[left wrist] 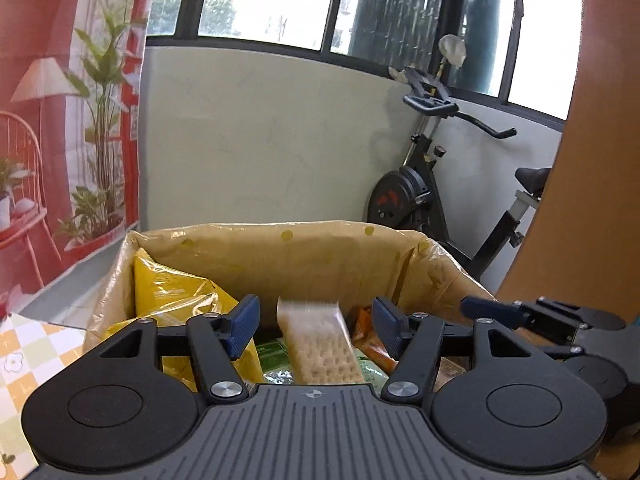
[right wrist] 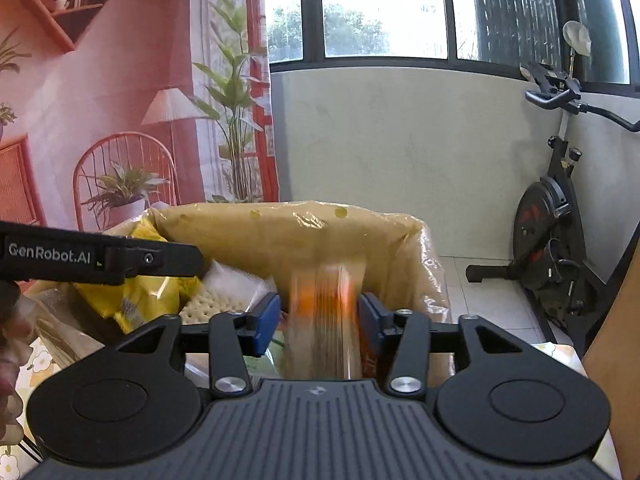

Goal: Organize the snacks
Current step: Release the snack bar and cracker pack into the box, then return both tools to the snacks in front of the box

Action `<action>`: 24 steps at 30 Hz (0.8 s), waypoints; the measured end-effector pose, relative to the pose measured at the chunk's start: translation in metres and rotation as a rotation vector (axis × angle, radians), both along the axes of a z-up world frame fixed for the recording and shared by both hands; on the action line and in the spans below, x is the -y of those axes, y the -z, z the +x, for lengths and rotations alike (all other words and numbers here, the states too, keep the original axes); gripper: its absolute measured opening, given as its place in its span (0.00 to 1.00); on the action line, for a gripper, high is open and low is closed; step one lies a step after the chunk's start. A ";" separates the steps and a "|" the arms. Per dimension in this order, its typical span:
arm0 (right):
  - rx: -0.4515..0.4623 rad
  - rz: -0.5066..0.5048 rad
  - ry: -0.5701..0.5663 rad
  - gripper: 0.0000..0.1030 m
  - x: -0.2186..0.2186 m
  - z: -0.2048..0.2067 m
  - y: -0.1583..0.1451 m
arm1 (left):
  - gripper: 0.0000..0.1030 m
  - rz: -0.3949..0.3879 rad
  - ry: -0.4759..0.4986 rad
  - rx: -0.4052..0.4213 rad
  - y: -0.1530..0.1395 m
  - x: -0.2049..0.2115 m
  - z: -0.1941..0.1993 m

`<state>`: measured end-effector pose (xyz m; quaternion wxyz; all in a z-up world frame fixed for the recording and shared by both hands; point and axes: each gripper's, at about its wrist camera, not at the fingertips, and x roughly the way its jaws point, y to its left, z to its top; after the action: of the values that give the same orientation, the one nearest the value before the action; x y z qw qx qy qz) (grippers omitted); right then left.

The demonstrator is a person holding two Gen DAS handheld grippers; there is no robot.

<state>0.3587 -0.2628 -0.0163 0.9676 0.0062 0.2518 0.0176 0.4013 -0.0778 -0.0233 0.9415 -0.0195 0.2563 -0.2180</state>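
A plastic-lined cardboard box [left wrist: 280, 256] is taking up the middle of both views and is holding most of the snacks already, so the sorting is looking well along. A yellow bag [left wrist: 172, 292] is leaning in the box's left corner. A cracker sleeve [left wrist: 320, 344] is standing near the box's middle, its long axis running up and away toward the far wall. An orange-printed clear pack [right wrist: 326, 320], blurred, is standing upright near the box's right wall. The left gripper [left wrist: 316, 326] is hanging spread wide around the crackers without touching them. The right gripper [right wrist: 319, 318] is flanking the pack; whether it is pinching it is unclear through the blur.
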 end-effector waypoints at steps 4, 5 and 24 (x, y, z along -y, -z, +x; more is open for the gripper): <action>0.025 -0.007 -0.012 0.56 -0.003 -0.014 -0.009 | 0.63 -0.001 0.005 -0.003 -0.006 -0.010 -0.011; 0.026 -0.011 -0.018 0.56 -0.005 -0.017 -0.011 | 0.63 0.005 0.003 -0.002 -0.008 -0.012 -0.014; 0.002 0.062 -0.052 0.65 -0.024 -0.138 0.001 | 0.63 0.025 0.005 -0.025 0.015 -0.081 -0.118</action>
<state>0.2210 -0.2386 -0.0168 0.9664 0.0297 0.2503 0.0508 0.2836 0.0035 -0.0388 0.9378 -0.0096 0.2710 -0.2169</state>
